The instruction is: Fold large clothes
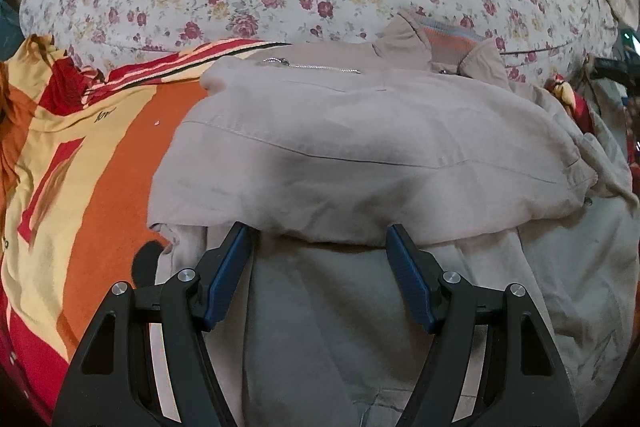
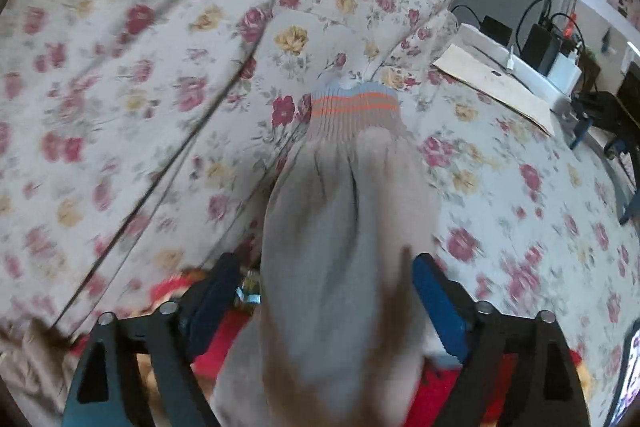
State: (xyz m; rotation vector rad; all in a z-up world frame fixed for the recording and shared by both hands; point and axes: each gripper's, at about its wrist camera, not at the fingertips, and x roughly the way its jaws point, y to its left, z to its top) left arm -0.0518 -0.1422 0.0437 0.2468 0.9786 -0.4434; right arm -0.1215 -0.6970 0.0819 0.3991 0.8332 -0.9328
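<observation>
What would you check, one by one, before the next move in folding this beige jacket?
1. Left gripper open at the jacket fold: ok.
2. Right gripper astride the sleeve: ok.
3. Right fingers gripping the sleeve: cannot tell, blurred.
4. Striped cuff stretched out on the floral quilt: ok.
5. Jacket body folded flat: not ok, rumpled at its right edge.

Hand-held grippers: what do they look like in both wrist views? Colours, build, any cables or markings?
Both match. The left hand-held gripper and the right hand-held gripper each have two matte black linkage arms with triangular cut-outs, round silver pivot pins at the joints, and blue ribbed pads on the inner faces of the fingers. No cables, labels or sleeves show in either view.
</observation>
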